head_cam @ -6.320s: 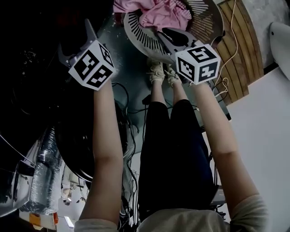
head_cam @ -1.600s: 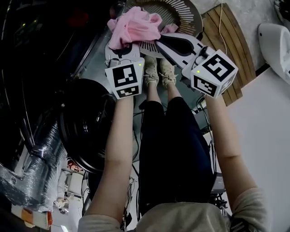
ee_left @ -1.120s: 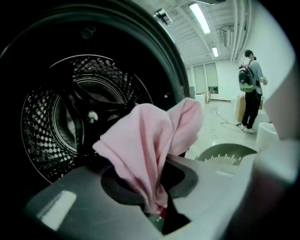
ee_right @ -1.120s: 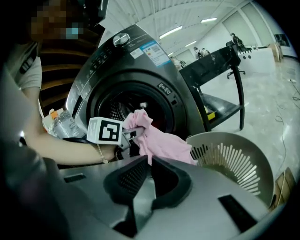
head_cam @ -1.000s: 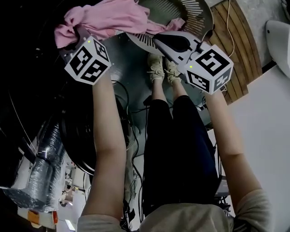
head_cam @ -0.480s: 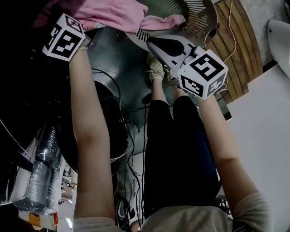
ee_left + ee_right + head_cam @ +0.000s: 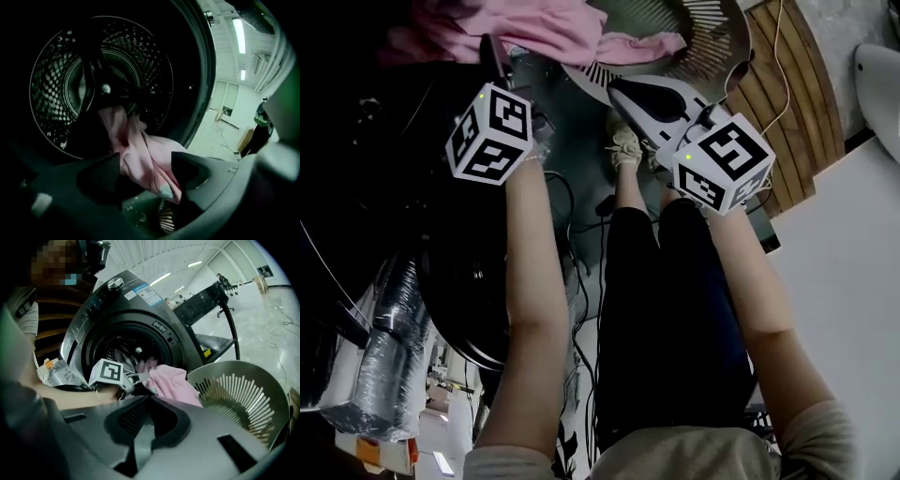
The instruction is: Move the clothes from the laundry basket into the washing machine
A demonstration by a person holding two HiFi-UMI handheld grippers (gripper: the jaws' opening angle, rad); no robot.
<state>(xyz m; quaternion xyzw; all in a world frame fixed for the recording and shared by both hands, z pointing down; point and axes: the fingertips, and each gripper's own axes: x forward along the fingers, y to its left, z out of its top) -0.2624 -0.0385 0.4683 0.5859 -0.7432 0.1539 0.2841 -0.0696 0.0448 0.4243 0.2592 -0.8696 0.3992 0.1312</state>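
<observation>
One pink garment (image 7: 140, 150) is all the clothing you can see, and it lies straight ahead of your left tongs (image 7: 143, 171). Its near end sits between their jaws. Those jaws have just been opening, and they now stand apart with the pads off the cloth, so the garment rests loose and is no longer gripped.

Its long axis runs from deep in the drum (image 7: 56, 93), out over the door lip and on toward the laundry basket (image 7: 243, 394). The far end is inside the washing machine (image 7: 140, 315), while the near end hangs outside the opening. Judging by that, the next push has to go along this line, forward and into the drum, to carry the trailing end over the lip.

Your left hand is much the nearer, right at the door. Your right tongs (image 7: 150, 420) are closed on nothing and sit further back beside the basket rim, with the garment ahead of them and to their left.

By count, you have one garment, one basket, one washing machine and two tongs. The slatted part of the basket that shows holds no other clothes, though its near side is hidden from view.
</observation>
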